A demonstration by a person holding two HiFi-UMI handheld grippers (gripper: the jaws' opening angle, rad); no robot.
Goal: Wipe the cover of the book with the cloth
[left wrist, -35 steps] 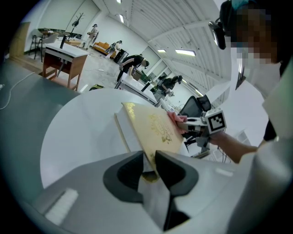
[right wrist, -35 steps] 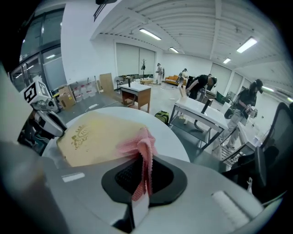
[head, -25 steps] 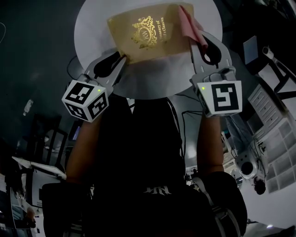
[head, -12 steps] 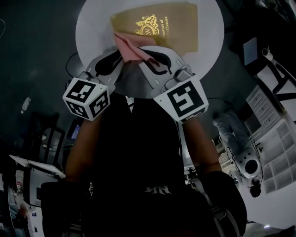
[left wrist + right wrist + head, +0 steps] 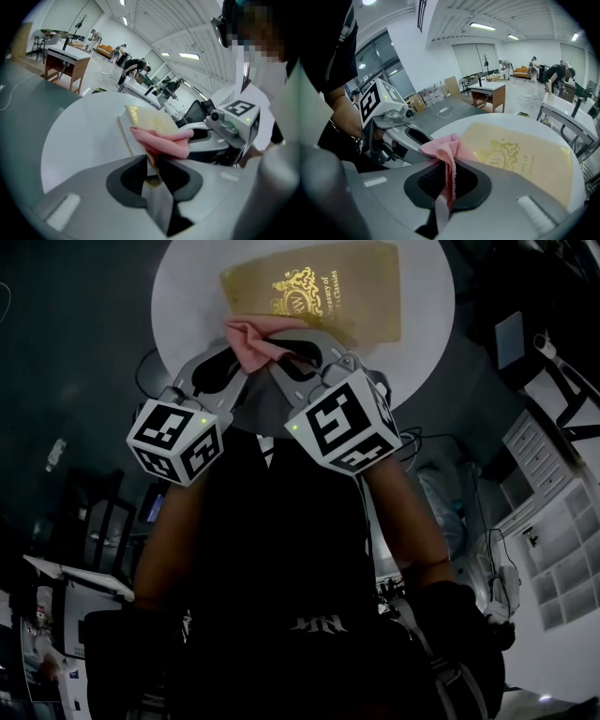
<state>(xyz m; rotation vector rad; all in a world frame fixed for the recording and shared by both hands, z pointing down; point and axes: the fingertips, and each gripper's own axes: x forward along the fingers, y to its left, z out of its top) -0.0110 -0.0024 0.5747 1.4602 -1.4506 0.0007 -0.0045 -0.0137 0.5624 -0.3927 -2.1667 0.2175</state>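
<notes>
While the wipe looks under way rather than finished, the head view shows the flat gold-coloured hardback book [image 5: 361, 282] lying on the round white table [image 5: 427, 329]. The crumpled pink woven cloth [image 5: 251, 337] sits on the book's near left corner. The left gripper [image 5: 241, 367] and right gripper [image 5: 281, 360] are crowded together at that corner. Cover print here: an ornate gold crest [image 5: 292, 289], then two lines reading roughly "Treasury of" and "...Classics"; the word before "Classics" is too small to read. No brand or label anywhere else.

Left gripper view: the left gripper [image 5: 152, 171] is clamped on the near edge of the book [image 5: 154, 123], a yellowish sliver showing between the pads. Its jaws have just been closing further. The cloth [image 5: 164, 143] lies just beyond the jaw tips on the cover, with the right gripper [image 5: 220, 136] coming in from the side. No text legible here.

Right gripper view: the right gripper [image 5: 449, 187] is pinched on a fold of the cloth [image 5: 445, 150], which bunches over the near corner of the book [image 5: 529, 161]. The crest and a blurred "...of" show on the cover.

Judgement: book steadied, cloth gripped and touching the cover, so setup is done. Most of the cover lies bare beyond the cloth. How much of it is already wiped cannot be told, so further passes across it seem to be left.
</notes>
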